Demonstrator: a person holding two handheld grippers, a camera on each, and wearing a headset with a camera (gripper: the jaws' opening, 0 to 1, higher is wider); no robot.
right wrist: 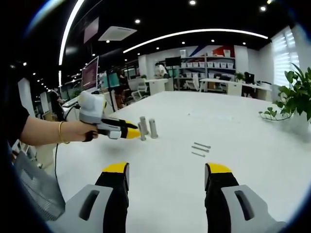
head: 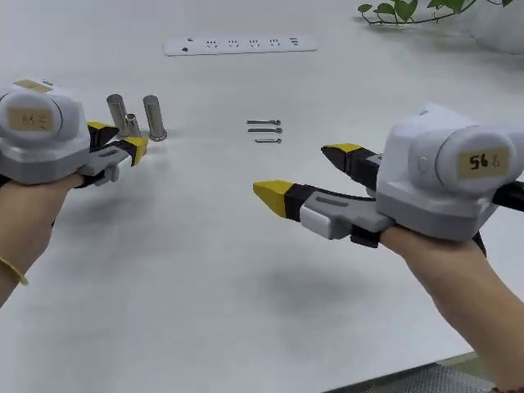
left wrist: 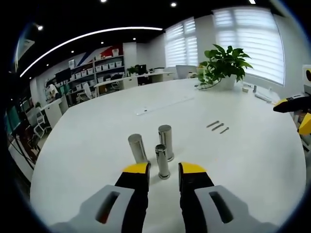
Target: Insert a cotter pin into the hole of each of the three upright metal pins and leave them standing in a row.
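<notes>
Three upright metal pins [head: 153,117] stand in a tight cluster at the far left of the white table [head: 205,270]. My left gripper [head: 119,137] is open, and its yellow tips flank the nearest pin [left wrist: 162,160] without touching it. Three cotter pins [head: 265,131] lie side by side near the table's middle, also seen as cotter pins [right wrist: 199,149] ahead and to the right of the right jaws. My right gripper [head: 304,172] hovers wide open and holds nothing, a short way short of them. In the right gripper view my right gripper [right wrist: 167,170] faces the left gripper [right wrist: 119,130] and the metal pins [right wrist: 153,128].
A white power strip [head: 240,45] lies at the back of the table. A potted plant [head: 409,10] sits at the far right corner. The table's near edge [head: 426,372] runs at the bottom right.
</notes>
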